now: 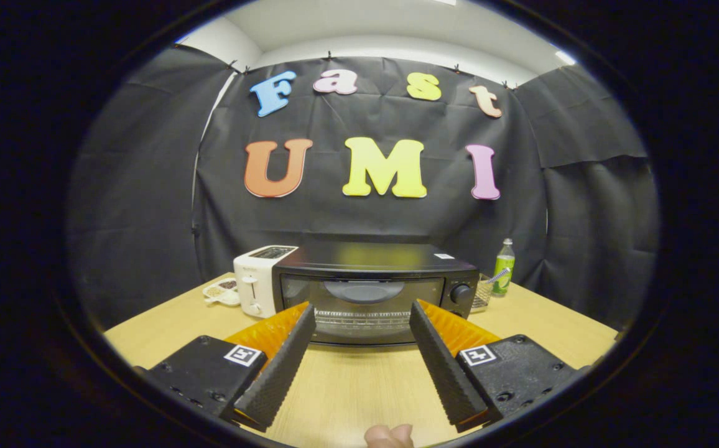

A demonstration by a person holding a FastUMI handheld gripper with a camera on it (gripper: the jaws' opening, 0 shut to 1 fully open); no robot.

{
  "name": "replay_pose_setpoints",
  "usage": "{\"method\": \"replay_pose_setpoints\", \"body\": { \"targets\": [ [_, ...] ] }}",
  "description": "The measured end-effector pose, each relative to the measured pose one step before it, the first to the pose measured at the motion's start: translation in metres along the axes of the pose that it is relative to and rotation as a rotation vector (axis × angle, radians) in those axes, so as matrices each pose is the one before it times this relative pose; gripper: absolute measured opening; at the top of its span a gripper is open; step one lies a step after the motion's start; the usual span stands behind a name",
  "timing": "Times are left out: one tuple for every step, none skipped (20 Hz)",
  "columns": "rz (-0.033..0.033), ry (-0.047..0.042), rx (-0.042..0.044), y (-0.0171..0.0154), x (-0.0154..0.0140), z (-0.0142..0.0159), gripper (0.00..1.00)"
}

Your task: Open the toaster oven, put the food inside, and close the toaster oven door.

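My gripper (362,314) hangs low over the wooden table (347,386), its two fingers spread wide with nothing between them, a fingertip of my own hand (389,435) showing just behind them. Straight ahead, framed in the gap between the fingers, stands the black toaster oven (375,292), its glass door (362,300) shut, the curved handle along the door's top, a wire rack visible through the glass. A round knob (461,294) sits on the oven's right side. I can make out no food in the oven or on the table near me, so this scene would suit either an oven waiting to be loaded or one closed again with the food out of my sight. If the door is to come down, I judge the handle wants a square, level approach, fingers kept wide enough to straddle it, then a pull along the hinge's arc, not a straight tug that could drag the light oven across the smooth top. Touching the oven's left side is a white slot toaster (260,283), with a small divided dish (222,291) beyond that. To the right, past the knob, a wire basket (482,295) and a green bottle (504,267) stand near the table's far edge. Black cloth (148,186) drapes the booth all around under a pale ceiling.
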State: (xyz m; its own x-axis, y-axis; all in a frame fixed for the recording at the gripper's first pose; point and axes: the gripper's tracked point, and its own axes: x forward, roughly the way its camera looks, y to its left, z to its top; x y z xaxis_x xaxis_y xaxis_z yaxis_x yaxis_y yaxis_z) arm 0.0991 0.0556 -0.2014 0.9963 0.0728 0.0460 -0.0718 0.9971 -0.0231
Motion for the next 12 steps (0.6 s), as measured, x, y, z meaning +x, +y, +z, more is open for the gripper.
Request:
{"method": "replay_pose_setpoints", "body": {
  "targets": [
    [-0.00627, 0.01614, 0.00136, -0.00426, -0.01116, 0.00449, 1.00],
    [-0.00142, 0.00805, 0.01174, -0.00206, -0.01140, 0.00573, 1.00],
    [0.00027, 0.00268, 0.01595, -0.00382, -0.01075, 0.00856, 1.00],
    [-0.00361, -0.00489, 0.01808, -0.00378, -0.00915, 0.00990, 1.00],
    [-0.00941, -0.00833, 0.00821, -0.00693, -0.00941, 0.01100, 1.00],
    [-0.00549, -0.00947, -0.00006, -0.01640, -0.01318, 0.03883, 1.00],
    [-0.00548, -0.01091, -0.00529, -0.00541, -0.01042, 0.00981, 1.00],
    [0.00224, -0.02070, -0.00865, -0.00388, -0.01061, 0.01118, 1.00],
    [0.00667, -0.01264, -0.01195, -0.00280, -0.00932, 0.01006, 1.00],
    [-0.00204, -0.02433, -0.01193, -0.00396, -0.00966, 0.00919, 1.00],
    [-0.00390, -0.02747, -0.01102, -0.00501, -0.00754, 0.01202, 1.00],
    [0.00303, -0.01778, -0.00555, -0.00229, -0.00673, 0.00813, 1.00]
  ]
}}
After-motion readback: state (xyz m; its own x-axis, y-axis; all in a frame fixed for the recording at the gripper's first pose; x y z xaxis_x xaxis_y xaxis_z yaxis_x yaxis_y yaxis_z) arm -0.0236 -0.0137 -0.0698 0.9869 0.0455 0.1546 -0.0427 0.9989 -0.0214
